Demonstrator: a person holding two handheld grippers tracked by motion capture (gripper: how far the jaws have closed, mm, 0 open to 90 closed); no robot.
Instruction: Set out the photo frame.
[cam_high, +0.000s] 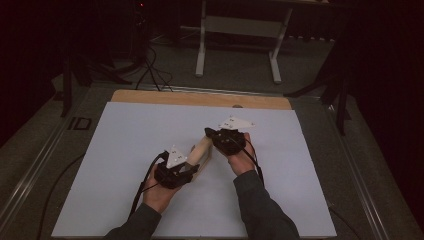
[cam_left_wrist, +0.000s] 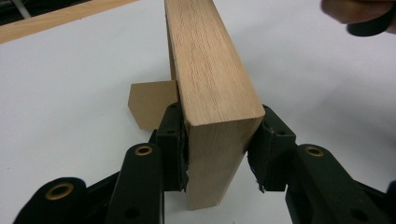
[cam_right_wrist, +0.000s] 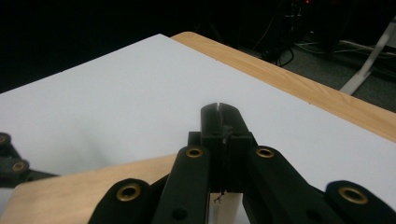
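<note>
A long pale wooden block (cam_high: 202, 150) lies on edge across the middle of the white sheet (cam_high: 125, 150). My left gripper (cam_high: 192, 167) is shut on its near end. In the left gripper view the black pads (cam_left_wrist: 175, 140) press both sides of the block (cam_left_wrist: 210, 79). A flat tan piece (cam_left_wrist: 149, 105) lies on the sheet behind the block, to its left. My right gripper (cam_high: 209, 133) is at the block's far end. In the right gripper view its jaws (cam_right_wrist: 219, 116) are pressed together with nothing between them, above the wood surface (cam_right_wrist: 93, 186).
The white sheet covers a wooden tabletop, whose bare far edge (cam_high: 200, 97) shows. Beyond it stand a white table frame (cam_high: 240, 30) and black cables (cam_high: 150, 70) on the grey floor. Dark stands flank the table. Part of the left gripper (cam_right_wrist: 11, 165) shows in the right gripper view.
</note>
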